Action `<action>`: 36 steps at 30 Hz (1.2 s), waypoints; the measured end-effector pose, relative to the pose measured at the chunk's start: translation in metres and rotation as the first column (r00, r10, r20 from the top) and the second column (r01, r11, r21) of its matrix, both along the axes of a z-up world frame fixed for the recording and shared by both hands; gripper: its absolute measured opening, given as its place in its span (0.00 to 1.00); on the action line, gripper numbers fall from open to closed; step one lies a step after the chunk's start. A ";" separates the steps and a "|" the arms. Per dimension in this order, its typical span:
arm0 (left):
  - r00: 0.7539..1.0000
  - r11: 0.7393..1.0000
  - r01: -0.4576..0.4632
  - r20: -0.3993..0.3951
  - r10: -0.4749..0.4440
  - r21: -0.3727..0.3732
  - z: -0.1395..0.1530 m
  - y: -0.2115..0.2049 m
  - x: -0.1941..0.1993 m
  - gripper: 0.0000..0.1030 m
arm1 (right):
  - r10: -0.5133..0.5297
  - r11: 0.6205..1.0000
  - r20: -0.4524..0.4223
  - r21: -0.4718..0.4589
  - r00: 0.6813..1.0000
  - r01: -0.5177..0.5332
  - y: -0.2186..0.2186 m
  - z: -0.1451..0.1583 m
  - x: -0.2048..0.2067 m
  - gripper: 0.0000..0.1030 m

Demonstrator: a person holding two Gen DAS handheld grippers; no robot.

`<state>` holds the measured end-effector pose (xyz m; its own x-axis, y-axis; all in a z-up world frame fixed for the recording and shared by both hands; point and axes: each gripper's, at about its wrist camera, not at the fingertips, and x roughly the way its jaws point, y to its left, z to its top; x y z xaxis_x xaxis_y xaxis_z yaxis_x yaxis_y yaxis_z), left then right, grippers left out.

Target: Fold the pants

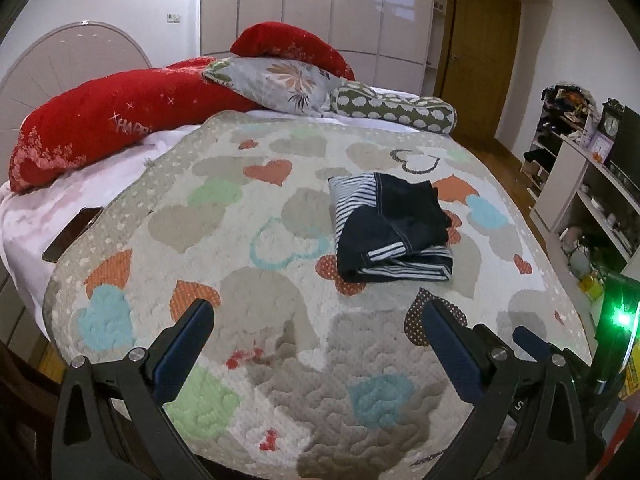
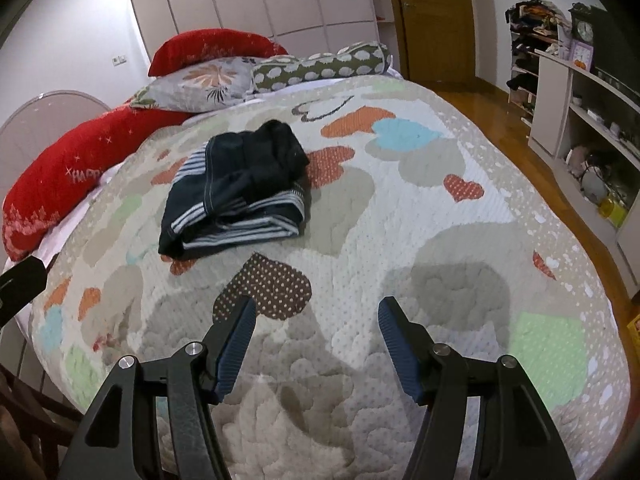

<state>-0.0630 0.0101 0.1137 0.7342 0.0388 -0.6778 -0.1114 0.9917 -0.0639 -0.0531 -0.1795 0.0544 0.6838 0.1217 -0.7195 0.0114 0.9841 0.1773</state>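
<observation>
The left gripper [image 1: 316, 316] had its fingers spread wide, empty; the right gripper [image 2: 318, 316] gaped too, clear of the folded pants [image 2: 236, 192].

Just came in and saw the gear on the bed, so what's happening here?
A person holding a claw in each hand is folding pants. The dark striped pants lie in a folded bundle on the heart-patterned quilt. Both the left claw and the right claw are open and empty, held short of the bundle, touching nothing.
</observation>
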 end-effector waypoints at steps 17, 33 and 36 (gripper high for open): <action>0.997 0.999 0.019 -0.079 -0.021 -0.033 -0.014 0.000 0.008 1.00 | 0.005 0.999 -0.043 -0.043 0.999 -0.007 0.006 -0.011 0.001 0.68; 0.992 0.999 0.020 -0.126 -0.026 -0.050 -0.027 0.001 0.012 1.00 | 0.004 0.998 -0.056 -0.057 0.998 -0.008 0.009 -0.016 0.001 0.69; 0.990 0.998 0.020 -0.140 -0.028 -0.054 -0.031 0.001 0.013 1.00 | 0.005 0.998 -0.055 -0.065 0.998 -0.009 0.009 -0.016 0.001 0.69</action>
<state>-0.0503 0.0109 0.0831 0.6319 -0.0160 -0.7749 -0.0990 0.9899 -0.1011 -0.0525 -0.1701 0.0379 0.6422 0.0776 -0.7626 0.0127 0.9936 0.1118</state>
